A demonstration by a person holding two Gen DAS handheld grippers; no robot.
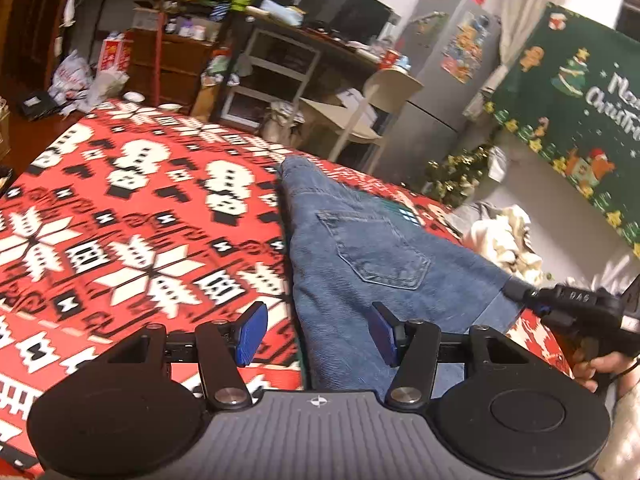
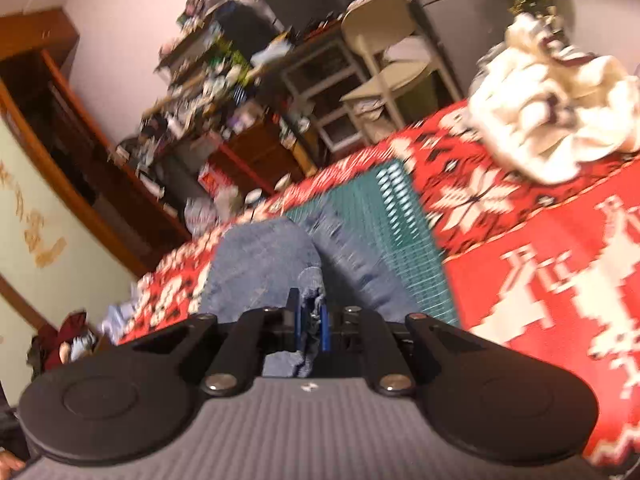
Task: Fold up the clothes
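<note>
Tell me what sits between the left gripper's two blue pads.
In the left wrist view, the left gripper stands open over the jeans edge and red patterned blanket; nothing is pinched.
</note>
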